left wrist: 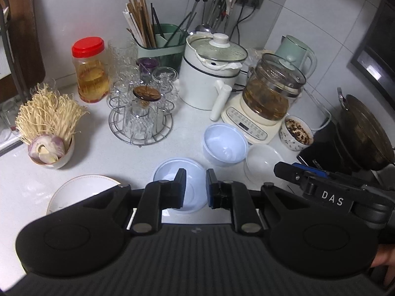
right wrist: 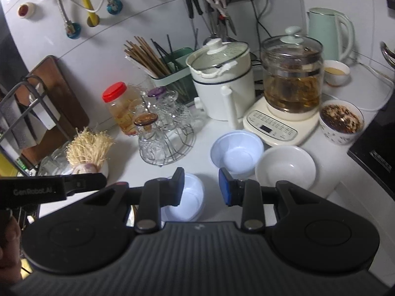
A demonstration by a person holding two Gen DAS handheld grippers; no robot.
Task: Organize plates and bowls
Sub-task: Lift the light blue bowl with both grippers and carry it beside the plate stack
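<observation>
A: On the white counter (left wrist: 103, 162), from the left wrist view, what lies under the left gripper (left wrist: 195, 188)?

B: A pale blue shallow dish (left wrist: 195, 172) sits right below its fingertips. The jaws stand a little apart with nothing between them; the pads touch nothing. Just beyond, a pale blue bowl (left wrist: 224, 144) stands upright, and beside it on the right a clear plastic lid or dish (left wrist: 263, 164). A white plate (left wrist: 79, 192) with a thin rim line lies at lower left, partly hidden by the gripper body.

A: And further back?

B: A patterned bowl (left wrist: 297, 133) of dark flakes beside a glass kettle (left wrist: 272, 91) on its base, a white pot (left wrist: 209, 74), a wire rack of glasses (left wrist: 140, 120) and a red-lidded jar (left wrist: 90, 70). The tip of the right gripper (left wrist: 296, 176) pokes in from the right.

A: Now the right wrist view?

B: The right gripper (right wrist: 201, 187) hangs over the counter with its jaws apart and empty. The shallow dish (right wrist: 190, 197) shows between and below its fingers, the blue bowl (right wrist: 237, 153) stands just past them, and a white bowl (right wrist: 285, 167) touches or nearly touches it on the right; I cannot tell which. The patterned bowl (right wrist: 342, 123) sits behind that. The left gripper (right wrist: 56, 188) enters at the left edge.
</observation>
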